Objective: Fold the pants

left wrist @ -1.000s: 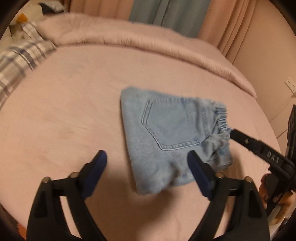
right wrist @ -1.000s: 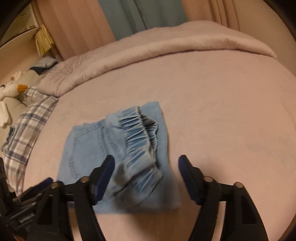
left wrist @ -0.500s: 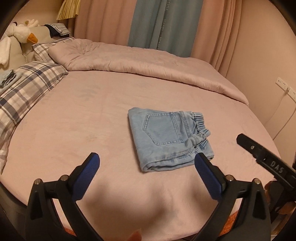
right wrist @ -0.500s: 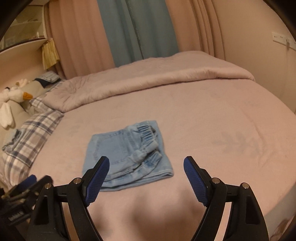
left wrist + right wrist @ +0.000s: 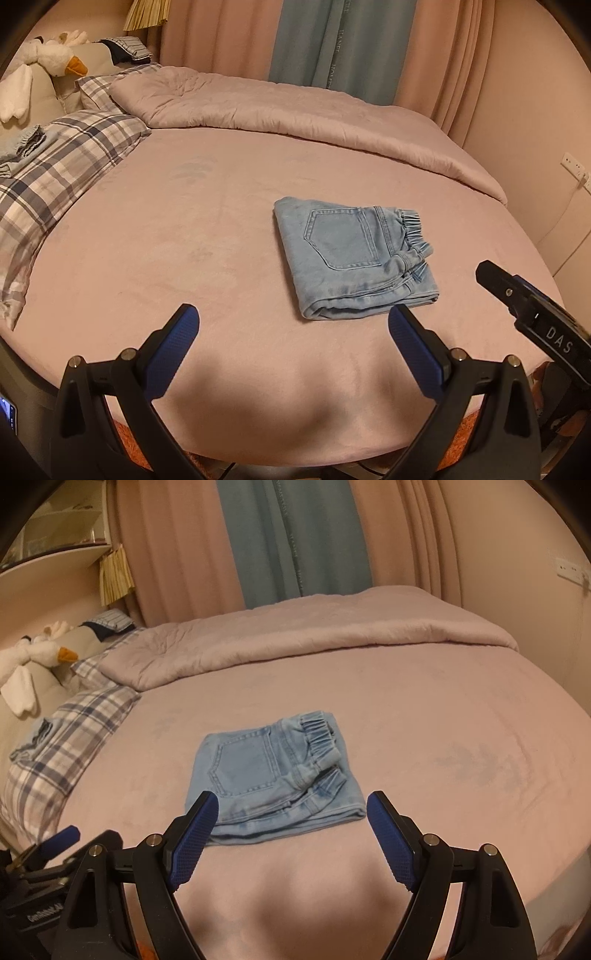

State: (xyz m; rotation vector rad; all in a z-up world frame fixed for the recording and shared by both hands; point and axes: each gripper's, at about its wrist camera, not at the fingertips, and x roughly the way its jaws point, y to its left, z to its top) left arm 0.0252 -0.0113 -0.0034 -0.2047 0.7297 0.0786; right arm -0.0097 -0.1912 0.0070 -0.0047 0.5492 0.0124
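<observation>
The blue-padded fingers (image 5: 184,332) of the left gripper (image 5: 293,325) were seen spread wide with nothing between them, having just been opening. The fingers (image 5: 203,812) of the right gripper (image 5: 291,810) likewise stood apart and empty, their jaws also having just been opening. Both grippers were held above the near edge of the bed (image 5: 147,240), clear of the cloth.

Just beyond the fingers, the pants (image 5: 351,254) lay folded into a compact, roughly square packet on the pink sheet, toward the right of the middle in the left view. A back pocket faced up and the gathered elastic waistband sat at the right side, with a folded edge along the near side. The fold was judged to be essentially complete.

The denim was judged soft and light, limp rather than stiff, so layers would likely slide apart if lifted by one corner. A firmer hold was expected at the thick near fold or by the bunched waistband, with all the layers pinched together.

Farther out, a plaid pillow (image 5: 55,166) lay at the left, a rolled duvet (image 5: 295,118) at the far side, and curtains (image 5: 332,44) behind.
</observation>
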